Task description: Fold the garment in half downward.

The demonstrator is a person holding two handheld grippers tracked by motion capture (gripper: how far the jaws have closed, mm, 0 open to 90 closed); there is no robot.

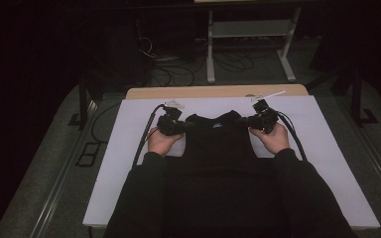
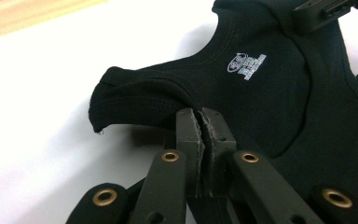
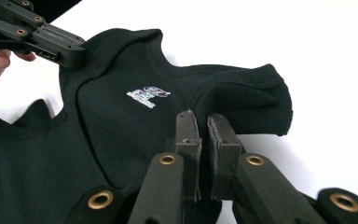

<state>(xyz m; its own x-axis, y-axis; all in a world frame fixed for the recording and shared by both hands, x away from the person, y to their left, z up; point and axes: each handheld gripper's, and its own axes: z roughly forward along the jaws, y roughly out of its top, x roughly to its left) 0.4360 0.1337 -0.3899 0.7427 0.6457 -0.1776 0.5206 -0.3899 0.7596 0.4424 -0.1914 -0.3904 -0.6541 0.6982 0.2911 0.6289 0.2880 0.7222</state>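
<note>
High view: my left claw (image 1: 178, 125) and right claw (image 1: 244, 121) each pinch shirt (image 1: 218, 141) strap at 12 o'clock; thin grip, uneven pull could slip cloth.

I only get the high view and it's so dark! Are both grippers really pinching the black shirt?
Observer: Yes. The left gripper has its fingers shut on the black shirt at one shoulder strap.
Operator: And the other one?
Observer: The right gripper is shut on the opposite shoulder.
Operator: Is anything printed on it?
Observer: A small pale logo sits below the neckline; I can't read it.
</note>
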